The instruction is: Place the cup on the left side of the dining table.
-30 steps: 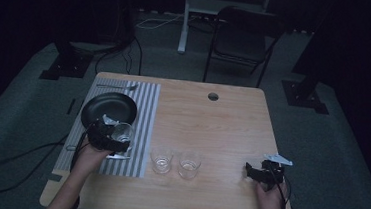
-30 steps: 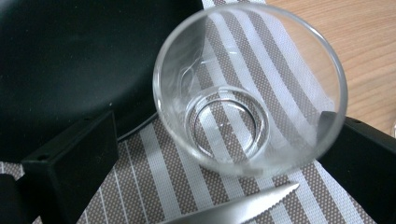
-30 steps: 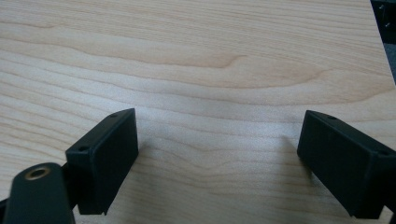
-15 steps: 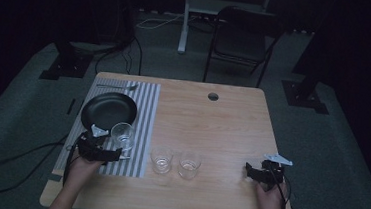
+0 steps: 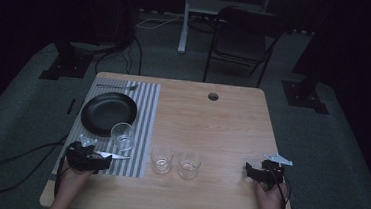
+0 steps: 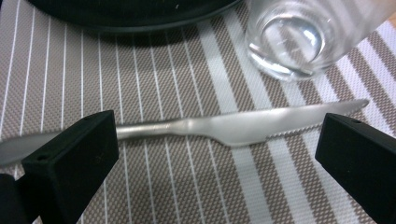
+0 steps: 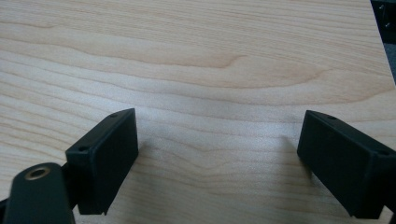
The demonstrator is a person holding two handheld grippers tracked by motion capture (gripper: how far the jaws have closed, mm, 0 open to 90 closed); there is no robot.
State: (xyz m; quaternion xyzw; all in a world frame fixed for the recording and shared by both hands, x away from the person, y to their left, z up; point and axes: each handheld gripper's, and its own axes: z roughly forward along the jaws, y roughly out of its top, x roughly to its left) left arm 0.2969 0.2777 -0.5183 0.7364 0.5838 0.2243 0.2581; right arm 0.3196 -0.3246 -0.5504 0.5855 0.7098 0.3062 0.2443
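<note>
A clear glass [image 5: 122, 135] [image 6: 299, 37] stands upright on the striped placemat [image 5: 145, 111], just in front of the black plate [image 5: 108, 112] [image 6: 130, 11]. A metal knife [image 5: 114, 155] [image 6: 224, 127] lies flat on the mat before the glass. My left gripper [image 5: 96, 158] [image 6: 215, 154] hovers open over the mat's near edge, its jaws spread wide above the knife, apart from the glass. My right gripper [image 5: 249, 172] [image 7: 217, 158] rests open over bare wood at the table's near right, nothing between its jaws.
Two more clear glasses [image 5: 161, 159] [image 5: 189, 164] stand side by side on the wooden table [image 5: 211, 131] near its front middle. A fork [image 5: 117, 86] lies at the mat's far end. A cable hole [image 5: 213, 96] sits at the back. A chair [image 5: 244, 36] stands beyond.
My left gripper has let go of the glass, leaving it standing by the plate, and has drawn back toward the near edge over the knife. The right gripper has stayed still.
</note>
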